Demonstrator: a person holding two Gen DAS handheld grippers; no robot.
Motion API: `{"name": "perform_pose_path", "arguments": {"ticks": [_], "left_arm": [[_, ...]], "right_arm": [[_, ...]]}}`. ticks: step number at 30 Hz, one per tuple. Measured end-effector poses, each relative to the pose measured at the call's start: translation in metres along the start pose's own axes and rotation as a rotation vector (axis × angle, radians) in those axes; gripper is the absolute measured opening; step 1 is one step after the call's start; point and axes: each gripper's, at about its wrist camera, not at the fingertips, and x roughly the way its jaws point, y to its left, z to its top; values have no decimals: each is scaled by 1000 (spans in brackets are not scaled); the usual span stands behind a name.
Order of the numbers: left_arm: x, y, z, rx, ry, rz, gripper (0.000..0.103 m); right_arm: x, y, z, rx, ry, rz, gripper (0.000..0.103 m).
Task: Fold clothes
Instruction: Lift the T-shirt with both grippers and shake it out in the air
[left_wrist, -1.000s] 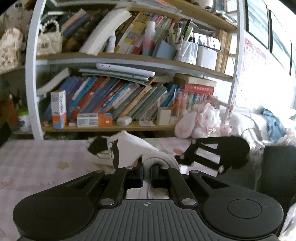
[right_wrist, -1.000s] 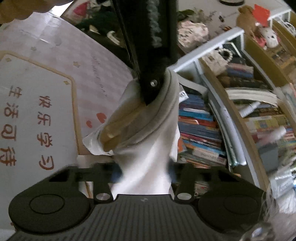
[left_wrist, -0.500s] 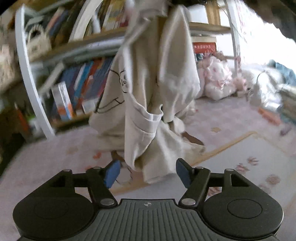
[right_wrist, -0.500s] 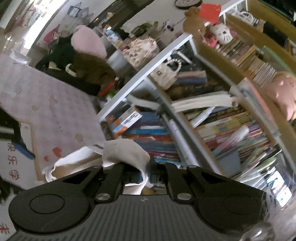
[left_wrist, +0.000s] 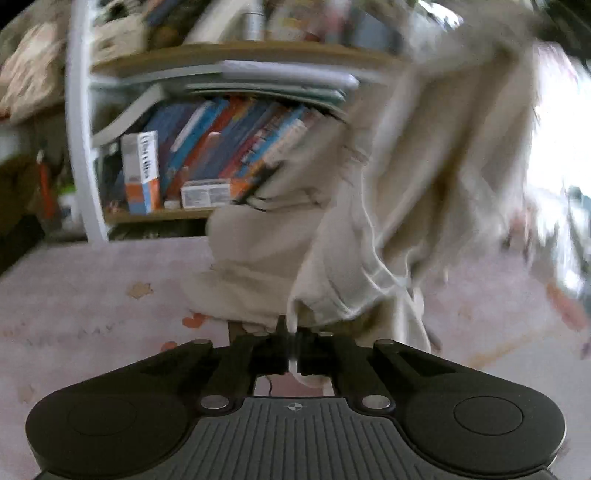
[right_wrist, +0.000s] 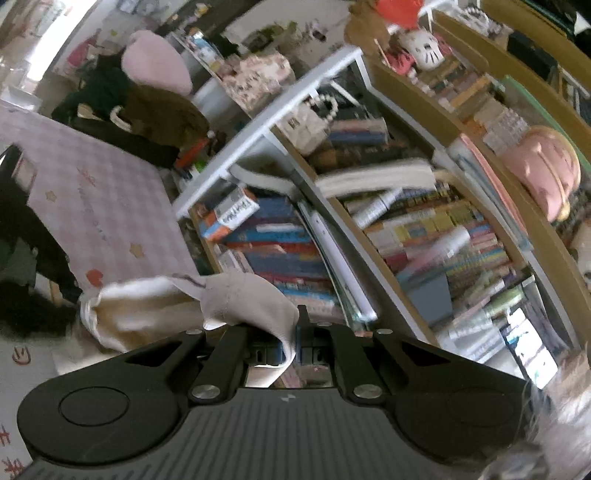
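Left wrist view has the cream garment (left_wrist: 388, 229) hanging, blurred, from the upper right down to the pink checked cloth (left_wrist: 92, 295), and the left gripper (left_wrist: 293, 350) is pressed together on a low hem of it. Over in the right wrist view, the right gripper (right_wrist: 295, 347) pinches a grey-cream fold of the garment (right_wrist: 243, 299), which drapes off to the left. Behind it all stands the bookshelf (left_wrist: 221, 158), crammed with leaning books.
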Motion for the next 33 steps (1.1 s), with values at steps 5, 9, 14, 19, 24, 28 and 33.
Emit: {"name": "perform_pose_path", "arguments": {"ticks": [5, 9, 14, 19, 24, 28, 33], "left_arm": [[-66, 40, 43, -161, -220, 21, 1], [-141, 42, 92, -81, -484, 30, 1], [-241, 35, 146, -13, -858, -1, 1], [-326, 28, 172, 54, -1255, -15, 2], [-360, 34, 191, 59, -1430, -53, 2], [-330, 42, 211, 49, -1294, -31, 2], [-204, 66, 207, 65, -778, 78, 2]], "right_arm": [[-20, -11, -17, 77, 60, -77, 5], [-55, -25, -9, 167, -5, -156, 5], [-127, -47, 33, 212, -242, -343, 5], [-210, -65, 87, 176, -583, -581, 5], [-245, -78, 114, 198, -815, -632, 5], [-210, -98, 118, 293, -747, -508, 5], [-89, -101, 65, 622, -376, -144, 6]]}}
